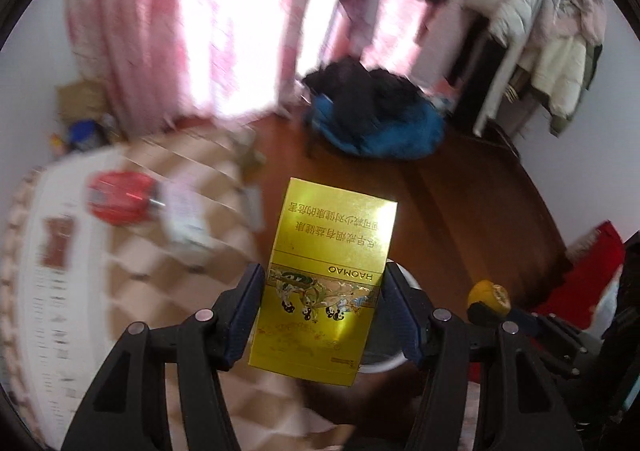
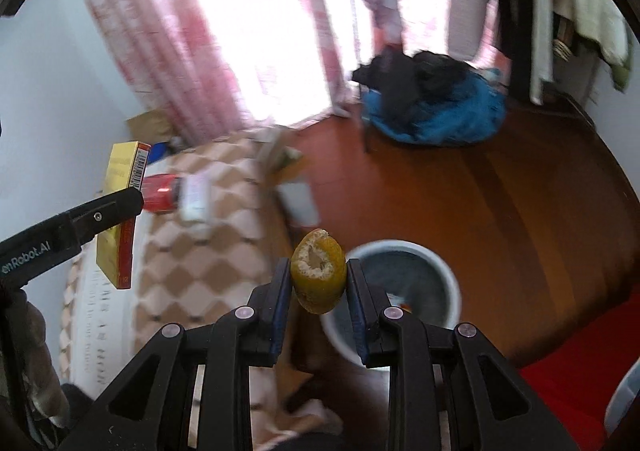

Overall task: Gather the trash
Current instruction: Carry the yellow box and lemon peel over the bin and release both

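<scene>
Both loads are picked up; step in hand is carry to bin. My left tongs pinch the gold box; my right tongs pinch the peel, seemingly above the bin's near rim. Next: centre, release. Red can remains on the bed.

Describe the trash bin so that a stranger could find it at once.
Start from the checkered bed cover and go to the brown wooden floor beside it. There stands the round bin, below the right tool: white rim, grey inside, the only open container there.
</scene>
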`<move>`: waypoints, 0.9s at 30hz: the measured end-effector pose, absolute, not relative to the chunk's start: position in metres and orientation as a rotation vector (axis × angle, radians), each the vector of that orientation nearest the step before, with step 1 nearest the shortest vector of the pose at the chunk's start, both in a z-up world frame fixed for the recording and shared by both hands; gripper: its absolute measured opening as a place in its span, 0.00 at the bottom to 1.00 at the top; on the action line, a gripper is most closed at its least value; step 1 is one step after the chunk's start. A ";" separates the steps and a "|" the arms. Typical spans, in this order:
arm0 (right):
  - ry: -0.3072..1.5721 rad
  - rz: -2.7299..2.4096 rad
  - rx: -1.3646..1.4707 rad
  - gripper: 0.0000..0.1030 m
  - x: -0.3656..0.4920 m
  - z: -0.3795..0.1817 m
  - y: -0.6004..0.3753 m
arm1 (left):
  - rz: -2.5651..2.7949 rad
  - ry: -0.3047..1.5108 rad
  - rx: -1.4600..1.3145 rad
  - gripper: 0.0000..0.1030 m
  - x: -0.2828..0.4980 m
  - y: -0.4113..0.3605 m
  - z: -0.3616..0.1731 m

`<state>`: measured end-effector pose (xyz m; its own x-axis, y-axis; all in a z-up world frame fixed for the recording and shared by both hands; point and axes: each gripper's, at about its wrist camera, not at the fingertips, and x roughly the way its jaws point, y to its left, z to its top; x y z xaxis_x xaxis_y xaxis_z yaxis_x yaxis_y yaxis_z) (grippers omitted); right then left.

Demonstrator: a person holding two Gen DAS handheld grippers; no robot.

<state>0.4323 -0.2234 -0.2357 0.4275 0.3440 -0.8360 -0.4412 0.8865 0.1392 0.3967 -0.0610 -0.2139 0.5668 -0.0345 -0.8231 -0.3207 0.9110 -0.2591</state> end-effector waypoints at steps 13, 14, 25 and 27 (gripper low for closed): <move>1.340 0.342 0.013 0.27 0.519 -0.402 -0.318 | 0.017 1.370 -0.624 0.56 0.512 -0.102 -0.387; 1.366 0.342 0.026 0.27 0.525 -0.415 -0.322 | 0.013 1.393 -0.617 0.56 0.518 -0.104 -0.395; 1.530 0.315 0.170 0.66 0.548 -0.493 -0.337 | 0.072 1.453 -0.533 0.94 0.520 -0.102 -0.414; 1.536 0.308 0.160 0.72 0.548 -0.497 -0.338 | 0.107 1.424 -0.482 0.94 0.514 -0.102 -0.408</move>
<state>0.5483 -0.3380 -0.4969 0.0064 0.2952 -0.9554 -0.0959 0.9512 0.2932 0.5139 -0.1024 -0.4083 0.1597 -0.2120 -0.9641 -0.3534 0.8997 -0.2564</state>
